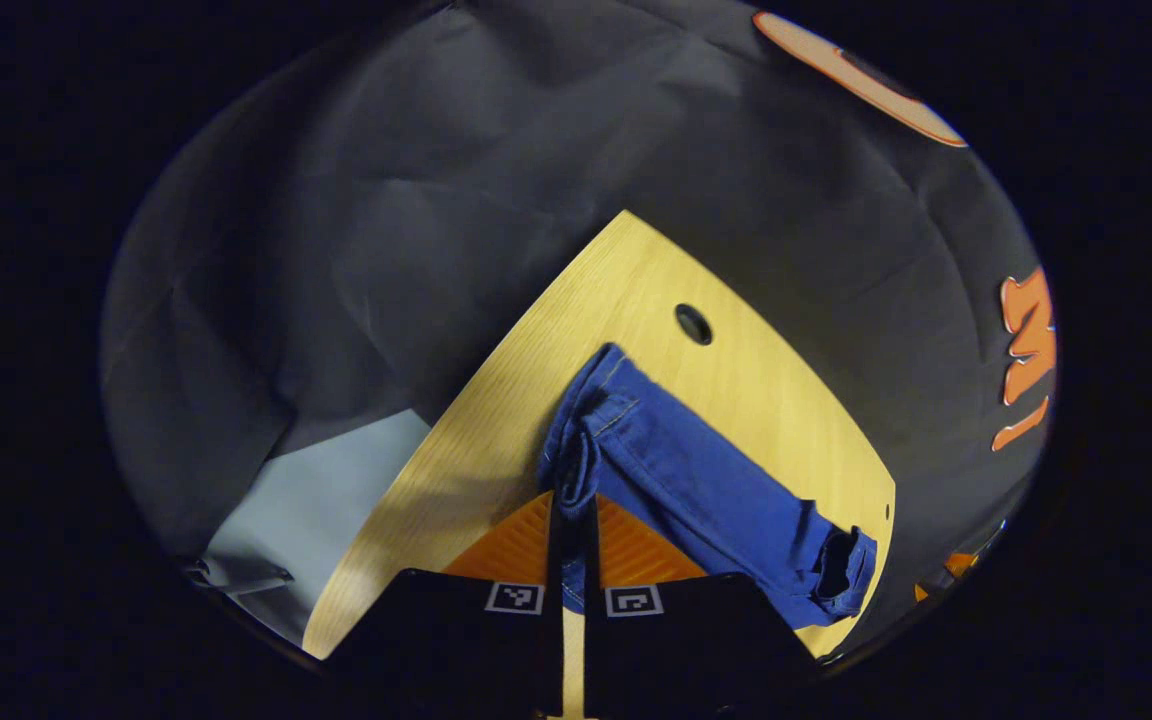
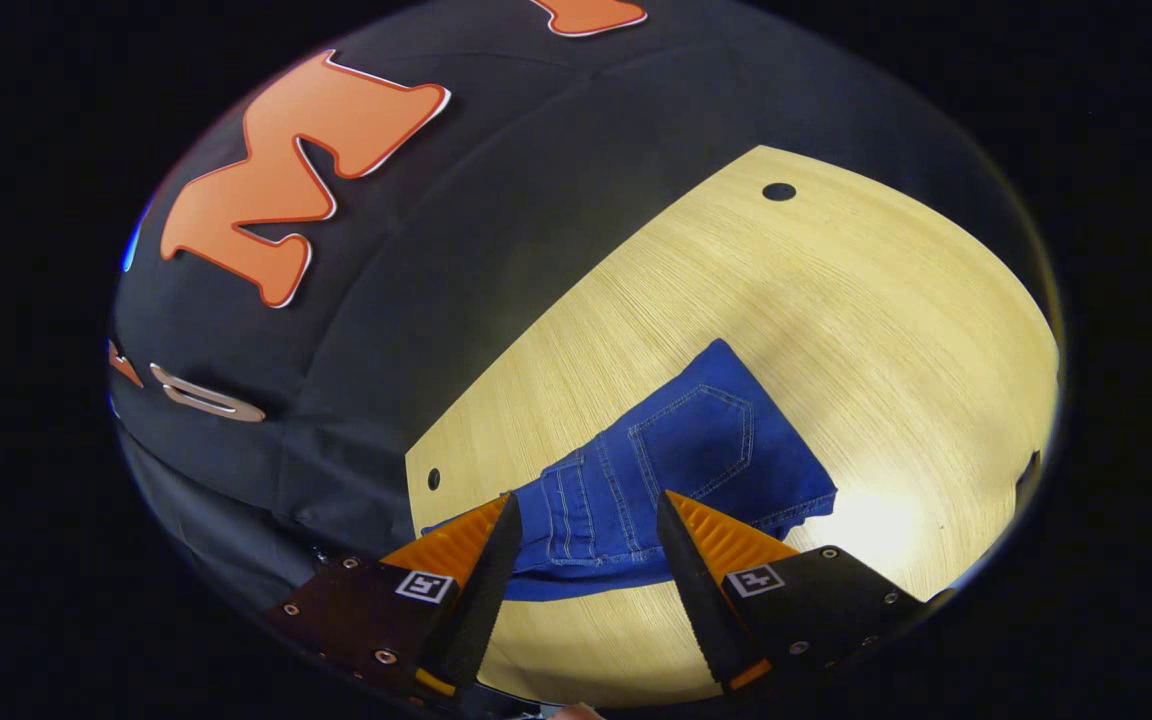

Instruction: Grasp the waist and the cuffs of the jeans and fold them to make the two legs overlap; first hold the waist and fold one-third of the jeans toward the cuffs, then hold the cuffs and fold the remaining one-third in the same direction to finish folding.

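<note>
Blue jeans [image 1: 696, 470] lie in a long folded strip across the wooden table [image 1: 756, 390]. My left gripper [image 1: 573, 505] is shut on a bunched fold of the denim at the strip's near end, the cloth rising between its orange fingers. In the right gripper view the jeans [image 2: 696, 450] show a back pocket and seams, lying flat. My right gripper [image 2: 587, 497] is open just above their near edge, with one finger on each side of the seamed part and neither touching the cloth.
The table has a round hole [image 1: 693, 324] beyond the jeans, and two more holes [image 2: 779, 191] [image 2: 433, 478] show in the right gripper view. Black cloth walls surround the table. Pale floor [image 1: 326, 500] lies past the table's left edge.
</note>
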